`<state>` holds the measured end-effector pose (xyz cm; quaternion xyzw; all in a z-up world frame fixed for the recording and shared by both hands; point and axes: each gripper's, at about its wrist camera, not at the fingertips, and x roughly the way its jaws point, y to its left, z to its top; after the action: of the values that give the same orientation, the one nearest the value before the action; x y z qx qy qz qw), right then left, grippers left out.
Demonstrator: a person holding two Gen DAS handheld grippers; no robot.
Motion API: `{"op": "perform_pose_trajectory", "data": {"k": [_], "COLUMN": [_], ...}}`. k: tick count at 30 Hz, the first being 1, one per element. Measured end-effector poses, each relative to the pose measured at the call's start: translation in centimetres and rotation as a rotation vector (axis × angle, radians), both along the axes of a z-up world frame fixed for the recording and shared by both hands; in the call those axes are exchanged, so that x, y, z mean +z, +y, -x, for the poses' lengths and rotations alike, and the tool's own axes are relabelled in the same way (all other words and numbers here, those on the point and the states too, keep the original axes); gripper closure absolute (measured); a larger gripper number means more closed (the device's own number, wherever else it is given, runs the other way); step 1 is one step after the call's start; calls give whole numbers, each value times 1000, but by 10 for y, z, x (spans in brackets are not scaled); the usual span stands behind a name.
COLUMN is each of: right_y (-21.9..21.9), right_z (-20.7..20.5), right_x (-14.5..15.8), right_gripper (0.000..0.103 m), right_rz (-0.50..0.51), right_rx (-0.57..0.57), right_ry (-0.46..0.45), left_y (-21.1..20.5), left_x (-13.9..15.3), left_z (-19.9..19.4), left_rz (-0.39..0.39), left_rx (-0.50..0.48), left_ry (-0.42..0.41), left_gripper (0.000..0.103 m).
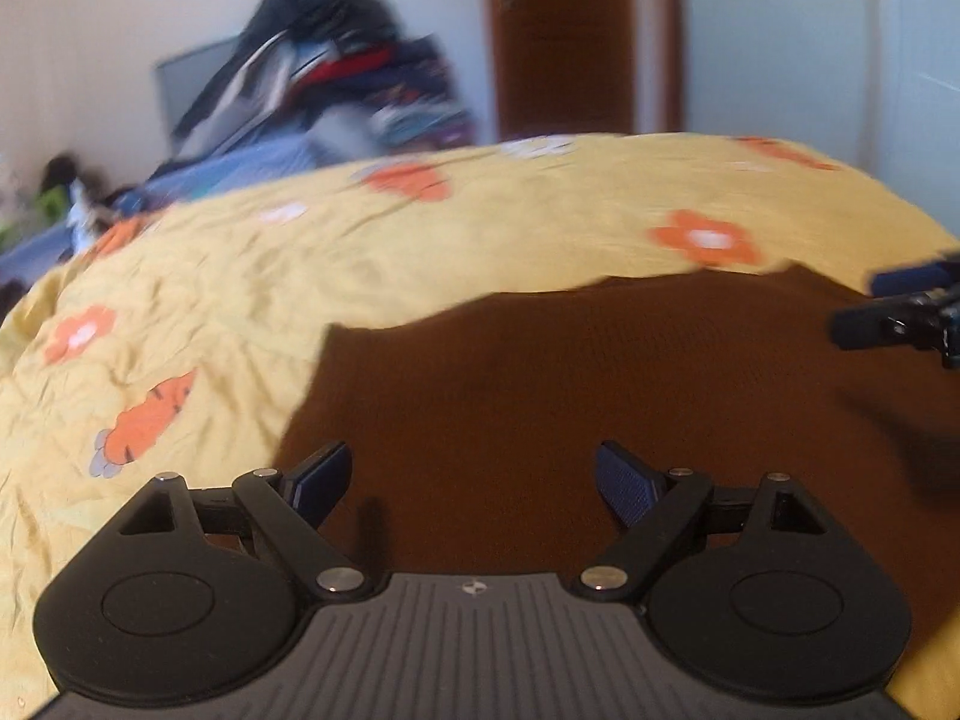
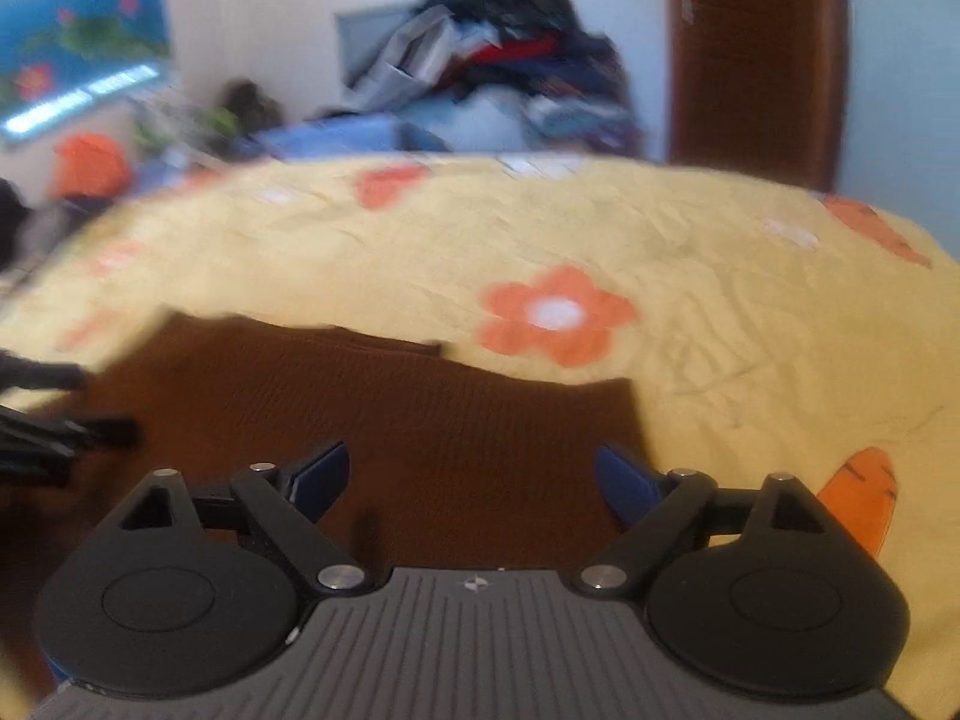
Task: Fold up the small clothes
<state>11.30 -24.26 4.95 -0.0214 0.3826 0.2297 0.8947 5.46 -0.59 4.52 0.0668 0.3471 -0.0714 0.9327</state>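
Note:
A brown knit garment lies flat on a yellow bedspread with orange flowers. My left gripper is open and empty, just above the garment's left part. My right gripper is open and empty above the garment near its right edge. The right gripper's fingers show at the right edge of the left wrist view. The left gripper's fingers show at the left edge of the right wrist view. Both views are blurred.
A pile of clothes is heaped beyond the bed's far side, also in the right wrist view. A brown door stands behind. Yellow bedspread stretches to the right of the garment.

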Motion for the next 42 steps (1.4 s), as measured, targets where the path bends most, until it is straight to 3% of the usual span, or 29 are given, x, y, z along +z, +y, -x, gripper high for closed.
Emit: {"op": "perform_pose_trajectory", "data": {"k": [1, 3, 5, 7, 9, 12, 15, 18, 20, 23, 26, 28, 30, 31, 32, 33, 34, 35, 37, 40, 42], "right_y": [0, 10, 24, 20, 15, 7, -28, -73, -100, -116, -117, -110, -104, -102, -100, -97, -96, -94, -97, -103, -111], "right_z": [18, 45, 60, 79, 76, 84, 105, 113, 111, 113, 102, 96, 91, 88, 86, 84, 82, 79, 77, 83, 88], "right_x": [7, 7, -16, -28, -21, 4, 24, 21, 6, -1, -14, -24, -26, -27, -29, -30, -32, -35, -37, -16, -8], "right_gripper": [0, 0, 0, 0, 0, 1, 0, 0, 0, 0, 0, 0, 1, 8, 22, 34, 66, 85, 85, 88, 88], "right_rz": [-31, 12, 148, 153, 140, 110, -35, -164, -262, -405, -584, -656, -670, -676, -673, -661, -634, -599, -570, -556, -508], "right_rx": [42, 103, 155, 182, 171, 117, 53, -99, -194, -213, -216, -200, -204, -214, -222, -222, -225, -231, -217, -182, -178], "right_ry": [-12, 10, 61, -44, -4, 67, 99, 207, 342, 427, 582, 636, 627, 619, 614, 612, 620, 635, 627, 552, 512], "left_y": [-8, -22, -21, -19, -16, 9, 47, 104, 140, 162, 161, 152, 148, 147, 147, 147, 148, 152, 152, 143, 141], "left_x": [-2, -16, -25, -24, -11, 7, 9, 1, -10, -16, -27, -28, -27, -27, -27, -27, -28, -28, -22, -4, -10], "left_z": [13, 26, 37, 37, 40, 64, 82, 88, 84, 81, 76, 79, 80, 80, 79, 77, 75, 76, 83, 101, 107], "left_rz": [-29, -123, -117, -103, -89, 53, 151, 394, 578, 770, 921, 912, 890, 881, 858, 829, 802, 788, 762, 667, 615], "left_rx": [-47, -93, -71, -52, -33, -41, 82, 243, 352, 342, 241, 233, 236, 251, 266, 285, 304, 306, 295, 225, 206], "left_ry": [-4, 19, -47, -44, -9, 19, 79, 172, 255, 320, 434, 429, 417, 413, 414, 421, 432, 438, 407, 330, 344], "left_gripper": [14, 14, 14, 14, 14, 14, 14, 14, 14, 14, 14, 15, 17, 29, 51, 62, 80, 85, 90, 92, 92]}}
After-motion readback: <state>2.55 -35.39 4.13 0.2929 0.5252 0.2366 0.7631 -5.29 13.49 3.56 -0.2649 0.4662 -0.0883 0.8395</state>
